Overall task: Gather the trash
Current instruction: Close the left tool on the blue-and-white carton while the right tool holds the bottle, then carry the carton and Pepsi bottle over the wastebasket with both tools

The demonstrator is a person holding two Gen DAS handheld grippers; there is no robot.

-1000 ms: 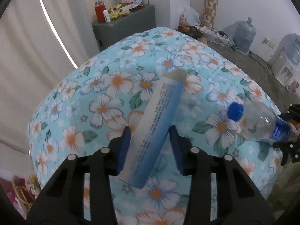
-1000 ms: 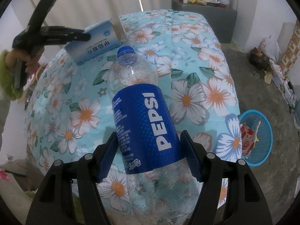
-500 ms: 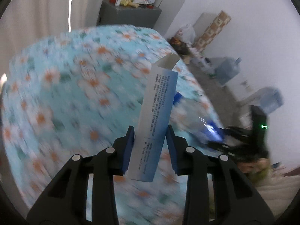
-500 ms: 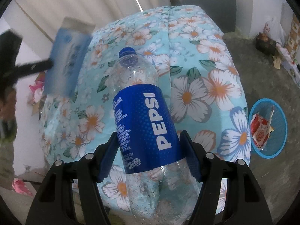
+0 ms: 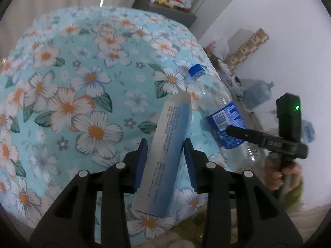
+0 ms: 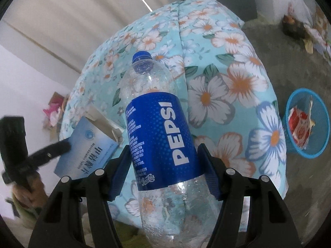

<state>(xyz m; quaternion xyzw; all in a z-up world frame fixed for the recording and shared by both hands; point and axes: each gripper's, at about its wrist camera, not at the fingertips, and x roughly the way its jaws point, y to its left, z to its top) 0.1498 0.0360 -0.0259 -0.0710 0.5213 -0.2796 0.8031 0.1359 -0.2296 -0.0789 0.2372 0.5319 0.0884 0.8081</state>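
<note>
Left gripper [image 5: 165, 161] clamps paper box [image 5: 165, 155]; right gripper [image 6: 165, 171] clamps empty Pepsi bottle [image 6: 159, 136]; blue basket [image 6: 322, 144], far right, holds red wrapper [image 6: 299, 126].

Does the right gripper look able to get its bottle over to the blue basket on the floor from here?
Probably yes. The right gripper holds the Pepsi bottle clear of the bed, and the blue basket stands open-topped on bare floor beside the bed, nothing between.

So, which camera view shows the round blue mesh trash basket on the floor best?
The right wrist view. There the round blue mesh trash basket stands on the grey floor at the right edge, beside the floral bed, with red and white wrappers inside. The left wrist view does not show the basket at all.
</note>
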